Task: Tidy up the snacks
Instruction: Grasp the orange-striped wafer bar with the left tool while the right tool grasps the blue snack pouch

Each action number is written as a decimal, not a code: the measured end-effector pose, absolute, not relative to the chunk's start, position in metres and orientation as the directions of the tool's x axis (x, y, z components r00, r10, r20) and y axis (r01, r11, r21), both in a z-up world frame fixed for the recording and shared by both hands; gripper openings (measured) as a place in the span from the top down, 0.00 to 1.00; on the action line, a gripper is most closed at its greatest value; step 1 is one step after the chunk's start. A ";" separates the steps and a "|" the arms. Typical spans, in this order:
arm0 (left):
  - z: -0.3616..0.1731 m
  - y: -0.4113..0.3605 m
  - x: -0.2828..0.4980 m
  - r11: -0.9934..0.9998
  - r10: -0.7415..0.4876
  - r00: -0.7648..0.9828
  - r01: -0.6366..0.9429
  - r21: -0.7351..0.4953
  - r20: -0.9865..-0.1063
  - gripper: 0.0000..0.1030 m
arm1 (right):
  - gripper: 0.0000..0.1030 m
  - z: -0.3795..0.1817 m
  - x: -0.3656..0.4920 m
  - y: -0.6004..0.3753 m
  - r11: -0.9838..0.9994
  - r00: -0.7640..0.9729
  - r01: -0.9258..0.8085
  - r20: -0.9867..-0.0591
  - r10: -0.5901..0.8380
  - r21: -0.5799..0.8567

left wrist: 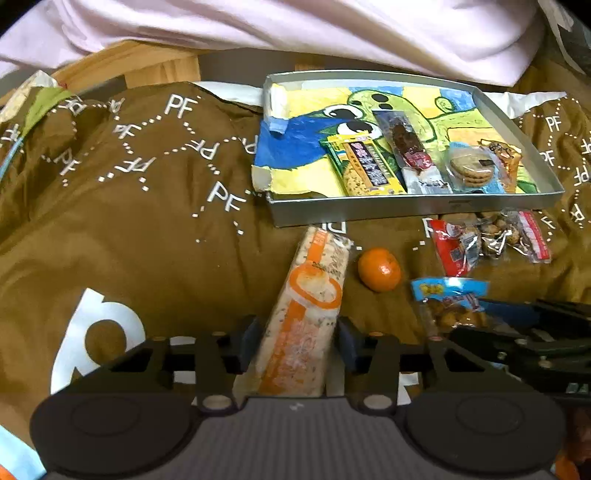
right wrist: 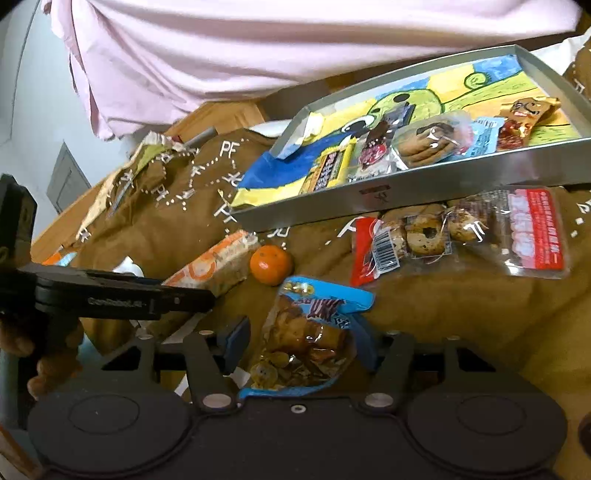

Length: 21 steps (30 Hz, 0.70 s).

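The left gripper (left wrist: 297,338) reaches low and level over the brown cloth (left wrist: 129,229), its fingers (left wrist: 251,338) set on either side of the long orange-and-white snack pack (left wrist: 306,314); whether the pads actually press the wrapper cannot be told. The pack lies lengthwise between them, its far end just short of the near wall of the metal tray (left wrist: 406,210).

The right gripper (right wrist: 301,345) sits beside it, pointed the same way, with its fingers (right wrist: 236,341) flanking the blue snack bag (right wrist: 314,332); there too, contact is not clear. In the right wrist view a hand (right wrist: 40,350) wraps the left gripper's handle at the left edge.

A small orange (left wrist: 379,269) rests on the cloth between the two packs, near both but apart from them. A red-and-clear packet of round biscuits (right wrist: 461,232) lies just beside the tray's near wall, toward its right end.

Inside the tray, four snacks crowd the right half over a painted sheet (left wrist: 295,147): a yellow bar (left wrist: 365,166), a dark sausage pack (left wrist: 410,147), a round cracker pack (left wrist: 471,166) and an orange wrapper (left wrist: 508,158). The tray's left half holds only the sheet. Left of the tray, the cloth lies bare out to the wooden tabletop (left wrist: 147,62) at the far left corner. A pale pink garment (left wrist: 295,29) hangs past the far edge.
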State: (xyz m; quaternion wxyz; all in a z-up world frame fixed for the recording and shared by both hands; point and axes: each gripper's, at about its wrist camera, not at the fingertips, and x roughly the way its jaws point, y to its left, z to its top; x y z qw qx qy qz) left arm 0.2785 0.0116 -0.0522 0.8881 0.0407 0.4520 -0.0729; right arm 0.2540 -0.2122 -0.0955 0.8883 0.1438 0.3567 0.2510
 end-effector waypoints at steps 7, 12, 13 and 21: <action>-0.063 0.003 0.288 0.977 -0.055 0.563 0.199 0.071 -0.825 0.54 | 0.30 -0.093 0.250 -0.184 0.886 0.638 -0.387 -0.619 0.458 0.256; -0.061 0.000 0.287 0.984 -0.059 0.543 0.171 0.042 -0.838 0.61 | 0.41 -0.094 0.247 -0.178 0.904 0.658 -0.385 -0.632 0.410 0.187; -0.060 -0.001 0.286 0.986 -0.058 0.537 0.164 0.036 -0.842 0.61 | 0.42 -0.093 0.246 -0.178 0.905 0.659 -0.385 -0.632 0.408 0.182; -0.046 -0.017 0.268 0.993 -0.085 0.496 0.116 -0.030 -0.864 0.63 | 0.46 -0.089 0.237 -0.180 0.909 0.680 -0.390 -0.620 0.392 0.147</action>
